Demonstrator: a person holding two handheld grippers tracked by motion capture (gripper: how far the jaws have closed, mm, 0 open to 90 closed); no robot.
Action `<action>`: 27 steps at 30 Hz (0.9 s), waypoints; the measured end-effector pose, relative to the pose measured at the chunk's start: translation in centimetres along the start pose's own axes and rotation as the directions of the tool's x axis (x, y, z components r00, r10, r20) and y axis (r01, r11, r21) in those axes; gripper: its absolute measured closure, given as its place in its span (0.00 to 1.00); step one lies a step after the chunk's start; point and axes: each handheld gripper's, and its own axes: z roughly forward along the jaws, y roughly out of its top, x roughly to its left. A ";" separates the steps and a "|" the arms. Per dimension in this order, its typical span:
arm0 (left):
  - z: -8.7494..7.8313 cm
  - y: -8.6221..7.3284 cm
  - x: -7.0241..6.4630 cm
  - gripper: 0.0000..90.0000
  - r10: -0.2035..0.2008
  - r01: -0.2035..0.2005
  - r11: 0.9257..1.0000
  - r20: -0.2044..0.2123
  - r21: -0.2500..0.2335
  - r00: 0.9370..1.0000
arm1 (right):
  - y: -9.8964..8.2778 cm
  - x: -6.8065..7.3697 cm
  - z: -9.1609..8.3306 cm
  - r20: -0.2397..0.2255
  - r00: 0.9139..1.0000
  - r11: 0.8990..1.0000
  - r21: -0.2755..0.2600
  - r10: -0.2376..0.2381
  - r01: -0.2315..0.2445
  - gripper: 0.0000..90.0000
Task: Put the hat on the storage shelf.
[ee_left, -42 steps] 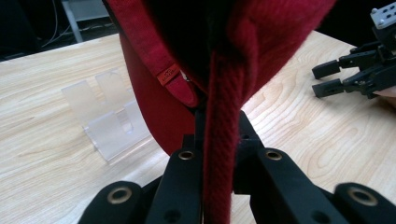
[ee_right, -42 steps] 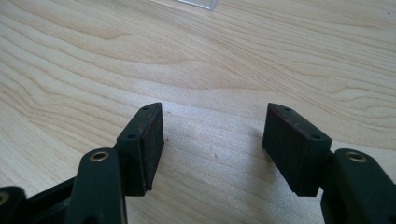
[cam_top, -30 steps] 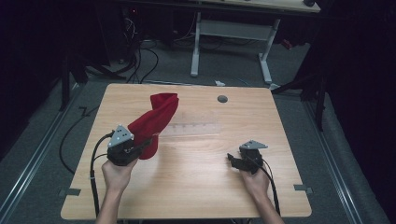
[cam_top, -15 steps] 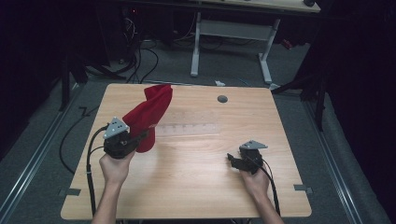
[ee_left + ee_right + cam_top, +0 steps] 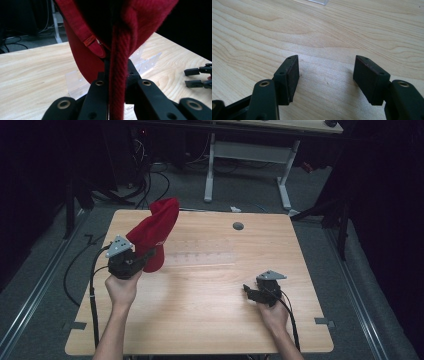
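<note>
The wooden tabletop (image 5: 200, 310) takes up the middle of the high view, a small round grommet (image 5: 238, 226) near its upper edge. A clear plastic rack (image 5: 200, 254) lies flat across the upper middle, faint against the wood. At the upper left stands the red knitted hat (image 5: 155, 232), lifted off the tabletop, its lower end just beside the rack's left end. The left hand-held gripper (image 5: 145, 256) is clamped on it; in the left gripper view a fold of the hat (image 5: 117, 75) runs straight between the closed jaws. The right hand-held gripper (image 5: 248, 291) rests low at the lower right, well apart from the hat, its jaws spread with nothing between them over bare wood (image 5: 324, 80).

The step in hand looks like carrying the lifted hat. Next, likely, the free gripper must come across and take the hanging edge, so the hat can be spread or set on the rack.
</note>
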 end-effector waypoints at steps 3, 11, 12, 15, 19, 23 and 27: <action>0.5 0.1 0.1 0.94 -0.001 0.001 1.000 0.000 -0.005 1.000 | 0.0 0.0 0.0 0.000 1.000 1.000 0.000 0.000 0.000 0.42; 2.1 0.4 0.7 0.94 0.013 -0.013 1.000 -0.006 -0.012 1.000 | 0.0 0.0 0.0 0.000 1.000 1.000 0.000 0.000 0.000 0.42; 2.3 0.4 0.8 0.94 0.012 -0.013 1.000 -0.004 -0.013 1.000 | 0.0 0.0 0.0 0.000 1.000 1.000 0.000 0.000 0.000 0.42; 2.8 0.3 0.9 0.94 0.023 -0.023 1.000 -0.002 -0.014 1.000 | 0.0 0.0 0.0 0.000 1.000 1.000 0.000 0.000 0.000 0.42; 3.5 0.2 1.4 0.94 0.006 -0.006 1.000 0.003 -0.023 1.000 | 0.0 0.0 0.0 0.000 1.000 1.000 0.000 0.000 0.000 0.42; 4.2 -0.1 2.0 0.94 0.006 -0.006 1.000 -0.007 -0.026 1.000 | 0.0 0.0 0.0 0.000 1.000 1.000 0.000 -0.001 0.001 0.42; 4.6 -0.3 2.4 0.94 0.004 -0.004 1.000 -0.012 -0.031 1.000 | 0.0 0.0 0.0 0.000 1.000 1.000 0.001 -0.001 0.001 0.42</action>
